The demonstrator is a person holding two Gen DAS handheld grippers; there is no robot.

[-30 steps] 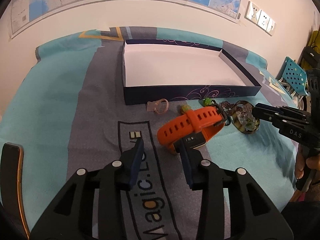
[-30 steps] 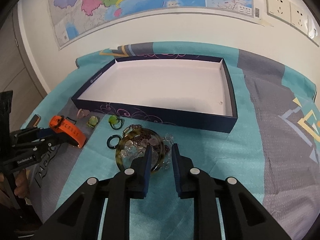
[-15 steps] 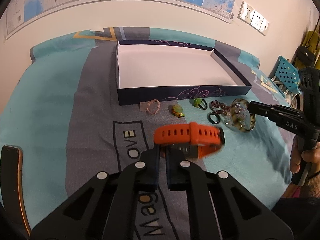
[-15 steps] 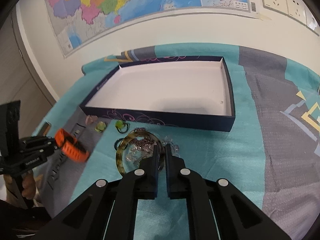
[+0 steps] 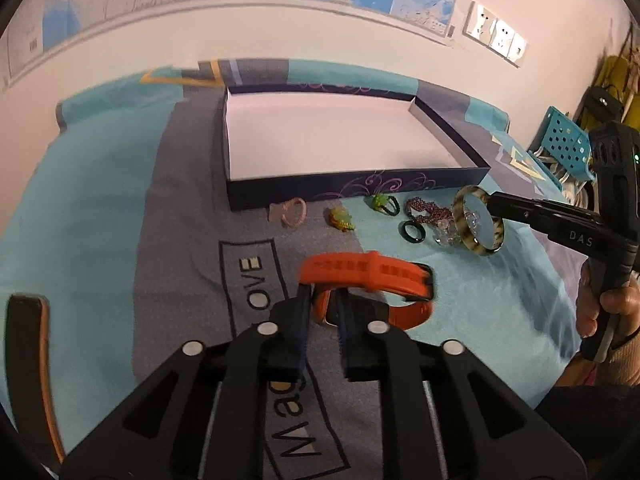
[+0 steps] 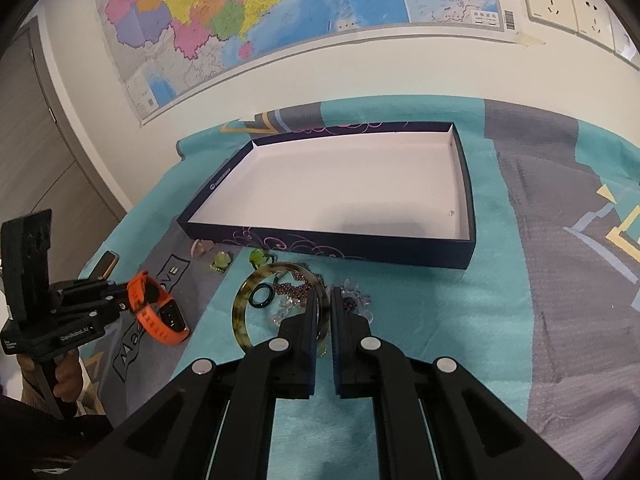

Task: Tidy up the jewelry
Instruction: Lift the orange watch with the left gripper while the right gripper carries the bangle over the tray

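Our left tongs [image 5: 322, 300] pinch one orange watch [image 5: 372, 280], lifted above the cloth; our right tongs [image 6: 325, 300] clamp one tortoiseshell bangle [image 6: 244, 308]. We count three small rings, one dark ring [image 6: 262, 295], one bead chain. One empty box [image 6: 464, 254] sits on the teal-grey tabletop [image 6: 540, 280], below a wall map [image 6: 280, 0].

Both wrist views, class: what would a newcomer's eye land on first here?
The orange watch, pinched in the left gripper above the grey and teal cloth. Next, the tortoiseshell bangle, lifted and tilted in the right gripper over the small jewelry. Behind both lies the white-lined navy box, with nothing in it.
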